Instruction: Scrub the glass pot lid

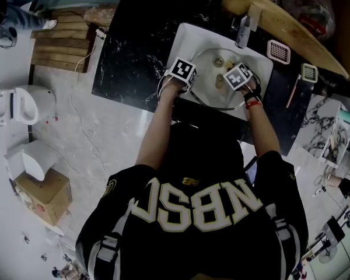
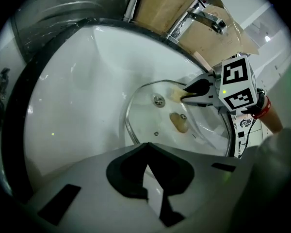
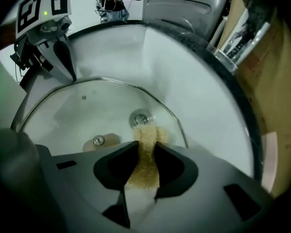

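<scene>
nearest me, the left gripper (image 2: pixel 146 152) has its fingers together, pinching the near-left rim of the glass pot lid (image 1: pixel 213 95). the lid lies flat in the white sink (image 1: pixel 186 39), which is set in the black counter (image 1: pixel 128 57). just right of that, the right gripper (image 3: pixel 146 144) has its fingers clamped on a tan sponge (image 3: pixel 145 132) that is pressed to the glass beside the centre fitting. the tap (image 1: pixel 244 31) stands beyond.

i judge scrubbing is under way; no suds show, so most of the glass is left. only the shirt's large letters, upside down, roughly "nbsc".
</scene>
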The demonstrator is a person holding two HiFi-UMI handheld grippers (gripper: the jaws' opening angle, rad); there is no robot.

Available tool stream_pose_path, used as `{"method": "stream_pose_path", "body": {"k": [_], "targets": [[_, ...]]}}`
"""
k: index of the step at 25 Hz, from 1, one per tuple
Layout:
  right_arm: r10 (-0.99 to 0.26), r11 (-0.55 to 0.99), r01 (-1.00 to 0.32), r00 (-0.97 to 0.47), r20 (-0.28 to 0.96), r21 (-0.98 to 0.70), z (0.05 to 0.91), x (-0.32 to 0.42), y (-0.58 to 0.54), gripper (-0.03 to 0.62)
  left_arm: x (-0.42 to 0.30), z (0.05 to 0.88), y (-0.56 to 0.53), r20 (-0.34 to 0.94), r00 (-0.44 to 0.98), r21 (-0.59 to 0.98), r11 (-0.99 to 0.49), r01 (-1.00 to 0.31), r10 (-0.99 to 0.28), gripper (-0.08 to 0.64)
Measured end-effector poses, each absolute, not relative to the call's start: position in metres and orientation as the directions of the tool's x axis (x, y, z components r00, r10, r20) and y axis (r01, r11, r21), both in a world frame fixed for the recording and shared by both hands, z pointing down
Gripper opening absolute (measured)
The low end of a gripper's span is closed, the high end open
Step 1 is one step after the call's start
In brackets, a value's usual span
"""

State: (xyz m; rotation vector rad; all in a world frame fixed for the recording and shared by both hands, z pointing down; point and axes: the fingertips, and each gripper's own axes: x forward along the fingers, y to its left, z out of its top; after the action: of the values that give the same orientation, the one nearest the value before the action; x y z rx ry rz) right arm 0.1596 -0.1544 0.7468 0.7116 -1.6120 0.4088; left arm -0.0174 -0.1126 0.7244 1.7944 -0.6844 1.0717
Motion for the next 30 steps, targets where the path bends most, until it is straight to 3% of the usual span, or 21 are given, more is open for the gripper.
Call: {"method": "stream_pose_path", "body": {"k": [7, 18, 22, 30], "targets": [[-0.109, 0.795, -0.598, 0.031, 0.994, 0.106, 0.722, 0.183, -0.106, 0.112, -0.018, 0.725, -0.113, 0.886, 0.463, 0.409, -0.447, -0.796, -0.014, 0.012], [0.03, 0.859, -0.499, -0.171, 0.985, -0.113, 0.714, 0.098, -0.051, 0.107, -0.017, 0.726, -0.112, 0.888, 0.46, 0.407, -0.447, -0.796, -0.012, 0.012], [-0.06, 0.843, -0.528, -0.278, 0.959, -0.101, 0.728, 0.054, -0.075, 0.107, -0.017, 0.724, -0.112, 0.887, 0.462, 0.408, -0.447, -0.796, -0.013, 0.012], [-0.155, 0.793, -0.609, -0.236, 0.959, -0.022, 0.755, 0.069, -0.136, 0.116, -0.017, 0.725, -0.111, 0.887, 0.462, 0.409, -0.446, -0.796, -0.013, 0.012]]}}
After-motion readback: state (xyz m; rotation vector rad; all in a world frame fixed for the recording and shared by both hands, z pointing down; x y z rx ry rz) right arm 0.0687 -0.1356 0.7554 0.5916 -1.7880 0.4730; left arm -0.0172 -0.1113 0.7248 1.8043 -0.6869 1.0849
